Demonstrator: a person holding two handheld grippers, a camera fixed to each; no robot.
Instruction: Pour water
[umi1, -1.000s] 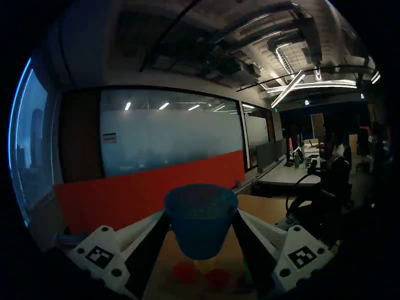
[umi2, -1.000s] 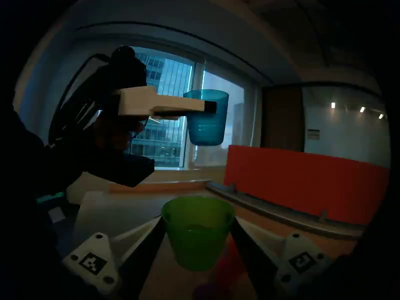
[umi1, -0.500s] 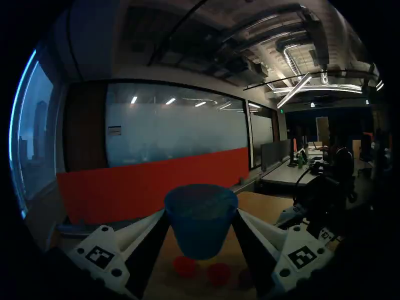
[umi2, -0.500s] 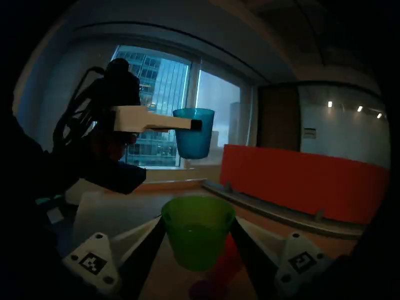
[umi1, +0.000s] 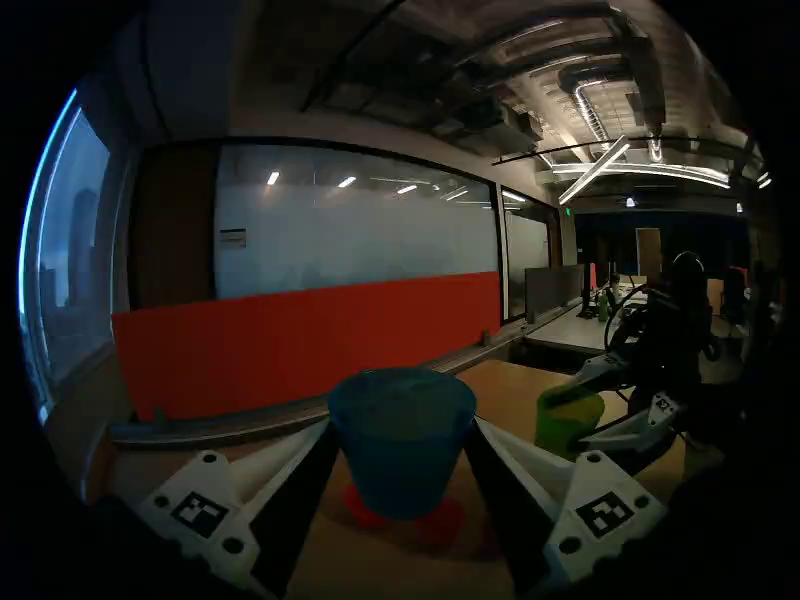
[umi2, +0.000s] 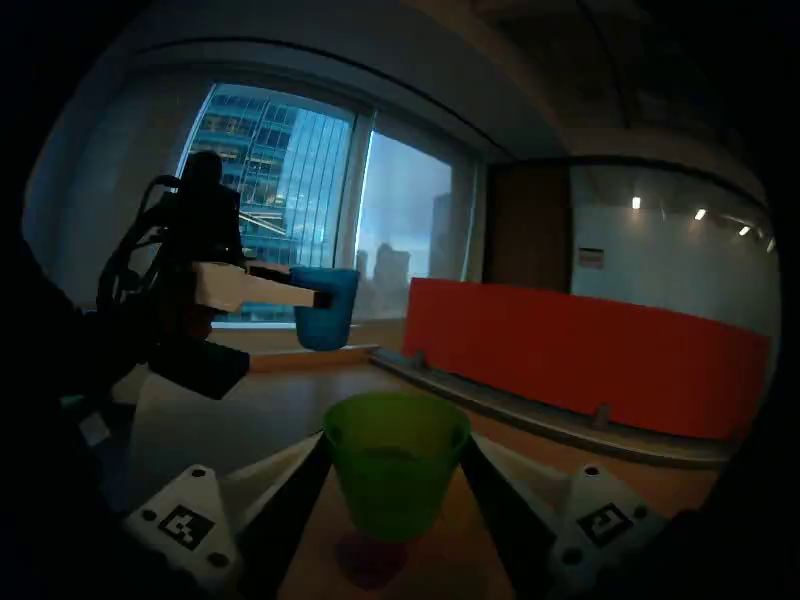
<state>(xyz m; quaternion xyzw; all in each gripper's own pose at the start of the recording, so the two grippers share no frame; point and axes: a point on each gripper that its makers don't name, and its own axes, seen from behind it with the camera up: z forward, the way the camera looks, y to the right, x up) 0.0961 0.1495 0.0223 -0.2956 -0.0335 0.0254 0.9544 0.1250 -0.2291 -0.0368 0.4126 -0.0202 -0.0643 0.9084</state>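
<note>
In the left gripper view my left gripper (umi1: 402, 462) is shut on an upright blue cup (umi1: 402, 450), held a little above the wooden table. Off to its right, my right gripper (umi1: 592, 400) holds a green cup (umi1: 567, 420). In the right gripper view my right gripper (umi2: 396, 478) is shut on that green cup (umi2: 396, 470), upright, with liquid showing low inside. Farther off to the left, the left gripper (umi2: 322, 298) carries the blue cup (umi2: 324, 307) level, its white finger (umi2: 255, 285) reaching in from the left.
Red discs (umi1: 438, 522) lie on the wooden table (umi1: 505, 385) under the blue cup. A purplish disc (umi2: 368, 560) lies below the green cup. An orange-red partition (umi1: 300, 345) and a rail run along the table's far side. Tall windows (umi2: 270, 210) stand behind the left gripper.
Both cups have come down toward the table. The blue cup has dropped from high against the window to near table level, and the green cup has come into the left gripper view at right.
</note>
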